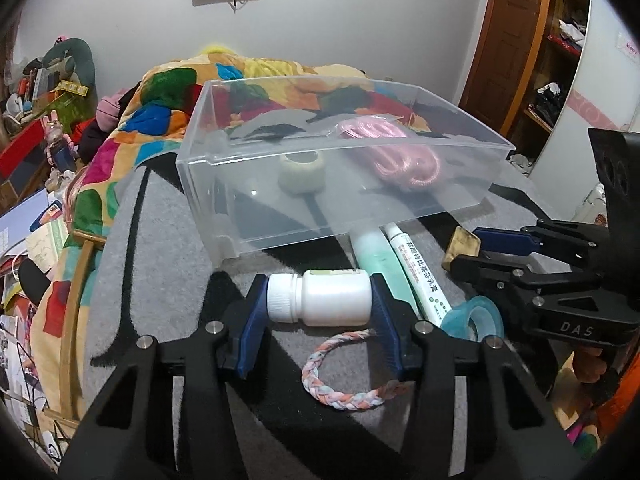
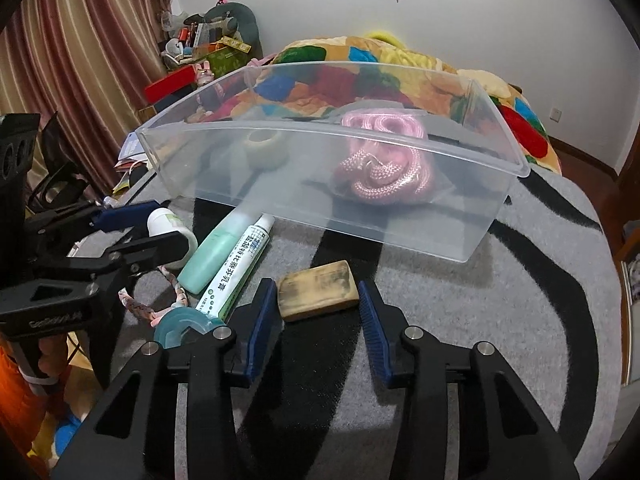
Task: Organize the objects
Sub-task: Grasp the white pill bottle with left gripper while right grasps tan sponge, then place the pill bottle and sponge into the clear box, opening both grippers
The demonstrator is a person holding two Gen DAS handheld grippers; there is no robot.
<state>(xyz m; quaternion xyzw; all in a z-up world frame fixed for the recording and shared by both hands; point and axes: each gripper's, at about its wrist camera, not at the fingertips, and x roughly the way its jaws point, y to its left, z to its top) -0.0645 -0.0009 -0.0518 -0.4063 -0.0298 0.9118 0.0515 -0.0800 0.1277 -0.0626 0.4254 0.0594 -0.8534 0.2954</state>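
A clear plastic bin (image 1: 400, 216) (image 2: 400, 232) stands on the grey-and-black rug and holds a pink rope (image 1: 400, 160) (image 2: 384, 168) and a pale tape roll (image 1: 302, 172) (image 2: 264, 148). My left gripper (image 1: 320, 300) (image 2: 156, 232) is shut on a white pill bottle (image 1: 324, 298) (image 2: 168, 224), which lies sideways between the blue pads. My right gripper (image 2: 318, 316) (image 1: 468, 248) is open around a tan block (image 2: 318, 290) (image 1: 462, 246); its left pad touches the block and the right pad stands just apart.
A green tube (image 2: 216, 256) (image 1: 378, 264), a white ointment tube (image 2: 240, 268) (image 1: 416, 272), a teal tape roll (image 2: 184, 324) (image 1: 476, 316) and a braided bracelet (image 1: 344, 368) (image 2: 152, 308) lie in front of the bin. A colourful blanket (image 1: 168, 92) lies behind. Clutter sits at the left.
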